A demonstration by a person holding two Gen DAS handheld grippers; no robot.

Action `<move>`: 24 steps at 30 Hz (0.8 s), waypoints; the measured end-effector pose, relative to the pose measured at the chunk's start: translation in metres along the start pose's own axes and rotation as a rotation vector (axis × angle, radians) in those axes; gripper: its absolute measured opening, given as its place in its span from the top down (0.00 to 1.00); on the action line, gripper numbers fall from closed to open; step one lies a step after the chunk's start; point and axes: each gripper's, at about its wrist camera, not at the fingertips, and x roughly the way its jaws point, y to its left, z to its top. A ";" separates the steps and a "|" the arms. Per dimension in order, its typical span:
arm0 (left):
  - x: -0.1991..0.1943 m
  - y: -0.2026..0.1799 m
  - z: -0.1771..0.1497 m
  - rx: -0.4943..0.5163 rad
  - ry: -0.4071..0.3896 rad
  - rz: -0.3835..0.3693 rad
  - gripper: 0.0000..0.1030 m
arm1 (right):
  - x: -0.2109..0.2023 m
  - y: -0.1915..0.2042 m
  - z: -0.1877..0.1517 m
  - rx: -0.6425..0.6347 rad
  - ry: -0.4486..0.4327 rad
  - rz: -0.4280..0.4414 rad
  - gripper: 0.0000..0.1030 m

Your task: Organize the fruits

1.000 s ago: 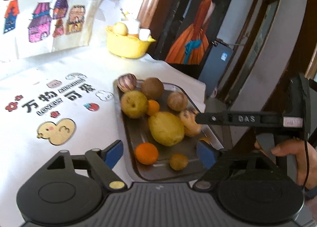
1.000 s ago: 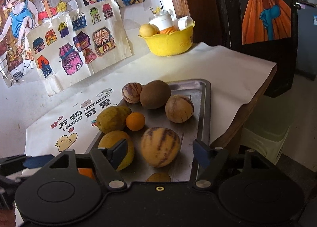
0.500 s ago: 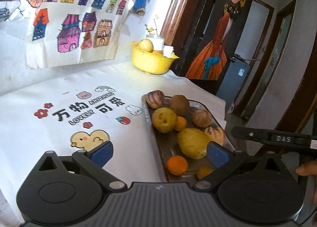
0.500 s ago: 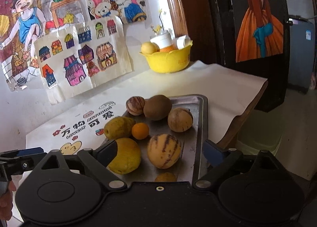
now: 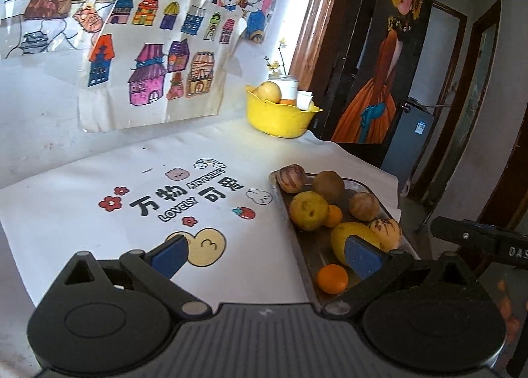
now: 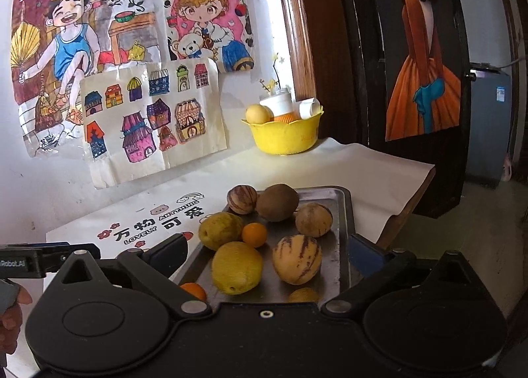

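Note:
A metal tray [image 6: 333,199] on the white printed cloth holds several fruits: a striped yellow melon [image 6: 297,259], a big lemon-coloured fruit [image 6: 237,267], a brown kiwi-like fruit [image 6: 277,202], a small orange [image 6: 254,234] and others. My right gripper [image 6: 269,251] hovers over the tray's near end, its jaws opening wide, with nothing pressed between them. My left gripper [image 5: 265,254] is open over the cloth at the tray's [image 5: 298,246] left rim, empty; its right pad [image 5: 361,256] covers part of the lemon-coloured fruit [image 5: 349,234].
A yellow bowl [image 5: 280,114] with a round fruit and white cups stands at the back by the wall. Children's drawings [image 6: 151,123] hang behind the table. The table edge [image 6: 412,199] drops off right of the tray. A hand [image 6: 13,308] holds the left gripper.
Both grippers have drawn back from the tray and tilted up, so more wall shows. Both pairs of jaws have spread wider. The fruits lie where they were.

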 end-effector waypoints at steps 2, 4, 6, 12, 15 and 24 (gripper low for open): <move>-0.003 0.003 -0.001 0.005 -0.003 0.004 0.00 | -0.004 0.007 -0.003 0.002 -0.005 -0.006 0.01; -0.005 0.004 -0.001 0.015 -0.004 0.011 0.00 | -0.008 0.014 -0.007 -0.005 -0.012 -0.015 0.01; -0.008 0.007 -0.002 0.023 -0.006 0.017 0.00 | -0.013 0.020 -0.010 -0.014 -0.022 -0.029 0.01; -0.015 0.018 -0.007 0.023 -0.004 0.033 0.00 | -0.025 0.033 -0.019 -0.004 -0.048 -0.059 0.01; -0.019 0.023 -0.010 0.022 -0.005 0.043 0.00 | -0.030 0.042 -0.022 -0.019 -0.063 -0.068 0.01; -0.028 0.036 -0.016 0.022 -0.007 0.059 0.00 | -0.037 0.070 -0.037 -0.097 -0.084 -0.078 0.01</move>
